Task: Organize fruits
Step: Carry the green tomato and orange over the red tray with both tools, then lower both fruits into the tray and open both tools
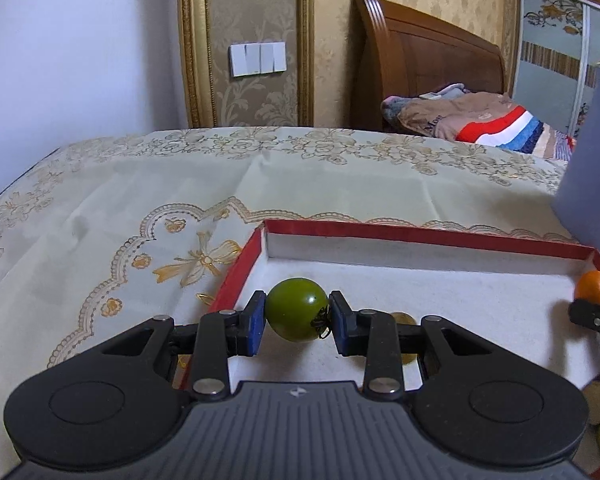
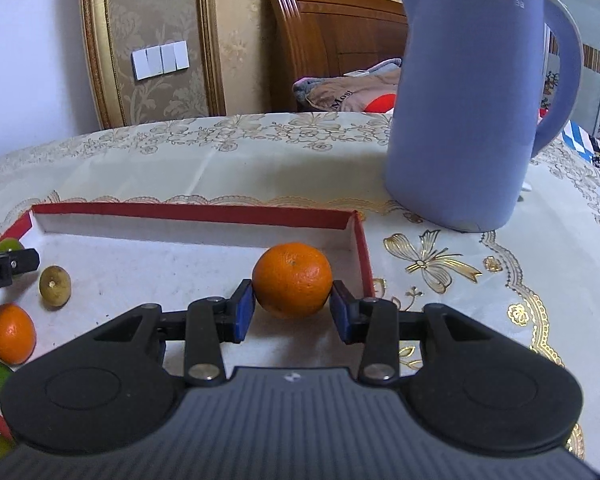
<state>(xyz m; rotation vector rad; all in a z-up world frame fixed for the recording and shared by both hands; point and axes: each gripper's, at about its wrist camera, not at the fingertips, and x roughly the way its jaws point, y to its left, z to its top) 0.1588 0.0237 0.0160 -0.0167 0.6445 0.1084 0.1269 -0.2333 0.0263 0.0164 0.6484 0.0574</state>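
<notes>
Left tool [image 1: 297, 322]: blue pads clamped on round green tomato-like fruit [image 1: 296, 309], held over left end of shallow red-rimmed cardboard tray with white floor [image 1: 420, 236]. Tray sits on tabletop under cream floral cloth [image 1: 140, 184]. Tray floor, left part: small olive-yellow fruit [image 2: 54, 285], small orange citrus [image 2: 11, 333]. Right tool [image 2: 293, 311]: pads clamped on round orange citrus [image 2: 292, 278], near tray's right wall. Lavender plastic kettle [image 2: 460, 120] stands on cloth beyond tray's right corner, apart from it.
</notes>
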